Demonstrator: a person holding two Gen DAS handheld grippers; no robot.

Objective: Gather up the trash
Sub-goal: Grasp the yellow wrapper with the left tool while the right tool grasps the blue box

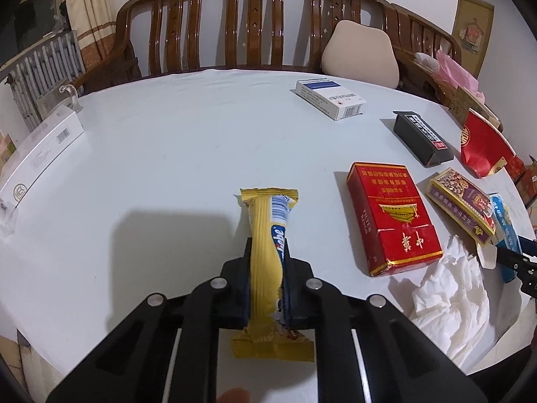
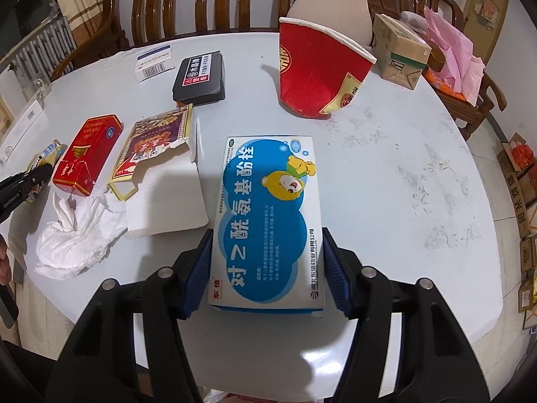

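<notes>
Pale and round, the worktop (image 1: 167, 141) fills both views, with a slatted wooden bench (image 1: 235, 27) behind it and its far side bent by the lens. The red cigarette pack (image 1: 392, 218) serves as the landmark. Left of it, the left claw (image 1: 266, 288) is clamped tight on a yellow snack wrapper (image 1: 265, 235); the wrapper's middle is hidden between the black fingers and only its crimped ends show clearly. A fingertip pokes in at the bottom edge of that view, blurred.

Right of the red pack, past a torn purple and gold carton (image 2: 157, 141), lies the blue and white medicine box (image 2: 268, 221). The right claw (image 2: 268, 272) straddles its near end, half closed, the blue pads (image 2: 198, 275) right against the box's long sides; whether they press on it I cannot tell. The box's underside is out of sight.

Crumpled white tissue (image 2: 77, 235) lies in front of the red pack. Beyond it rest a black box (image 2: 199, 80), a white and blue box (image 1: 330, 99) and a tipped red paper cup (image 2: 319, 74). Another white box (image 1: 37, 154), far left of the pack, is partly cut off.
</notes>
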